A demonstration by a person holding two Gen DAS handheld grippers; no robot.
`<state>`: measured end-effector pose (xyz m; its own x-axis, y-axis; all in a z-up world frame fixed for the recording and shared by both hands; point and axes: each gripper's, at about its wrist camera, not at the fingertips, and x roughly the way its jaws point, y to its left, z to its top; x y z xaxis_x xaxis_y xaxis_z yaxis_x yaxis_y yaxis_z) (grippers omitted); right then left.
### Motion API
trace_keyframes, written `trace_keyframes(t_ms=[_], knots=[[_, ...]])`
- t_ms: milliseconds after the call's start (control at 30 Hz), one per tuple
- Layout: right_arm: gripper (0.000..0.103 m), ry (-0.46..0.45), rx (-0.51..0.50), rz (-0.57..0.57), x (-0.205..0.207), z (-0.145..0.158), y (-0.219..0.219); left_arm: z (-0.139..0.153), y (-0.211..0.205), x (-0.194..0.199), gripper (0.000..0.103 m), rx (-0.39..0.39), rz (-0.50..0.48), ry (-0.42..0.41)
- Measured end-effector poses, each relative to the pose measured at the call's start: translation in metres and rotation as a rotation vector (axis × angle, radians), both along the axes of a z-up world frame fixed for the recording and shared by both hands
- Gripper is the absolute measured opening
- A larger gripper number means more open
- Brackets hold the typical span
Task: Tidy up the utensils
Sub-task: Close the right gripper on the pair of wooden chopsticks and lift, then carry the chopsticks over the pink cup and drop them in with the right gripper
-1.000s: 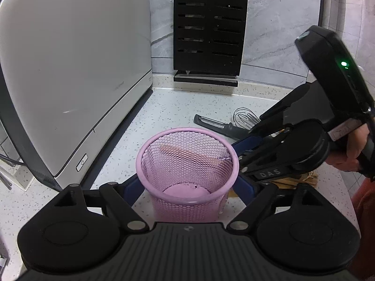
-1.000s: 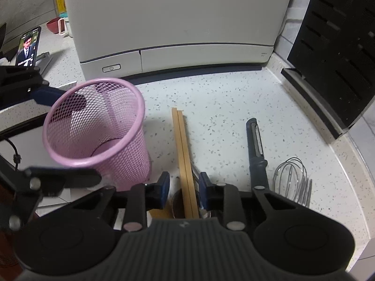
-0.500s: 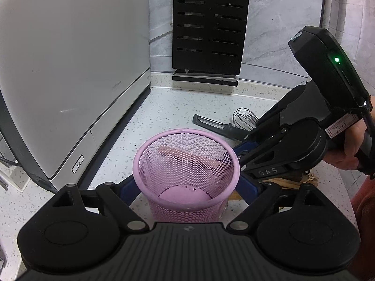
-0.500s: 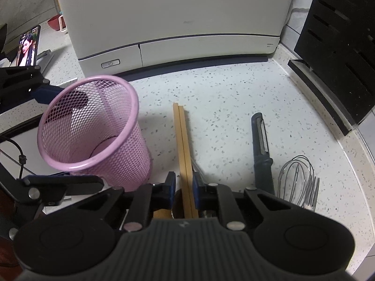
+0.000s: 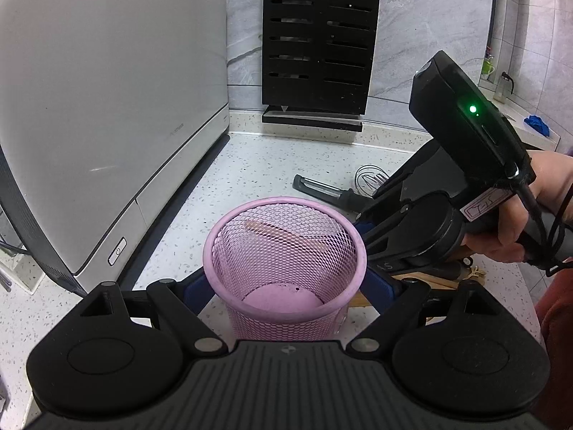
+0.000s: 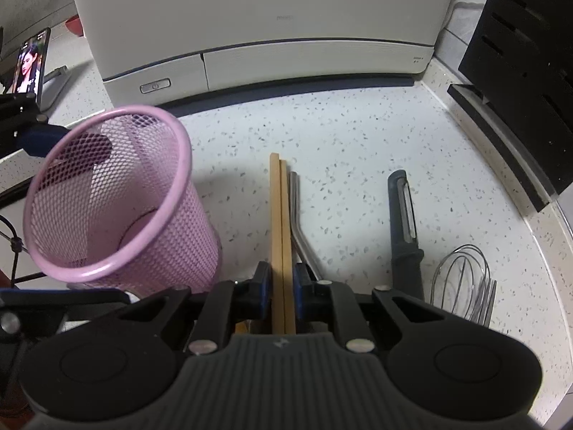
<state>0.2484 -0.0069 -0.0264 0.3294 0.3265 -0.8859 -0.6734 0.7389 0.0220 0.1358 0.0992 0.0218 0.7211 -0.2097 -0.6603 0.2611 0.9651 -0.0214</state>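
Note:
A pink mesh cup stands on the counter, held between the blue pads of my left gripper; it also shows in the right wrist view. My right gripper is shut on a pair of wooden chopsticks, lifted off the counter to the right of the cup. A bent metal utensil handle lies on the counter just right of the chopsticks. A dark peeler and a wire whisk lie farther right; the peeler and whisk show in the left view too.
A large white appliance stands behind the cup along the counter. A black slotted knife block stands at the back wall. A phone on a stand is at the far left. The counter edge curves at the right.
My right gripper has closed on the chopsticks and lifted them. My left gripper has stayed around the cup.

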Motion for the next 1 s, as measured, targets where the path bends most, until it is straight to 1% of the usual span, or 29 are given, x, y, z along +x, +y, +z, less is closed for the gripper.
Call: trace_keyframes(t_ms=[200, 300, 533, 633, 767, 867, 1000], knots=[[0.010, -0.020, 0.022, -0.004, -0.003, 0.007, -0.006, 0.000, 0.000, 0.000, 0.102, -0.002, -0.001, 0.000], [0.010, -0.036, 0.047, -0.009, -0.006, 0.016, -0.010, 0.000, 0.001, 0.000, 0.098, -0.010, -0.010, 0.002], [0.010, -0.093, 0.132, -0.044, -0.017, 0.045, -0.029, 0.001, 0.000, 0.000, 0.097, -0.010, -0.019, 0.008], [0.010, -0.151, 0.199, -0.083, -0.022, 0.063, -0.040, 0.001, -0.002, 0.000, 0.095, -0.009, -0.035, 0.010], [0.010, -0.254, 0.316, -0.148, -0.029, 0.089, -0.054, 0.001, -0.007, -0.001, 0.095, -0.008, -0.050, 0.013], [0.010, -0.350, 0.385, -0.184, -0.035, 0.101, -0.059, 0.000, -0.008, 0.000, 0.095, -0.007, -0.050, 0.014], [0.010, -0.466, 0.457, -0.209, -0.046, 0.110, -0.056, 0.001, -0.009, 0.000, 0.095, -0.006, -0.051, 0.016]])
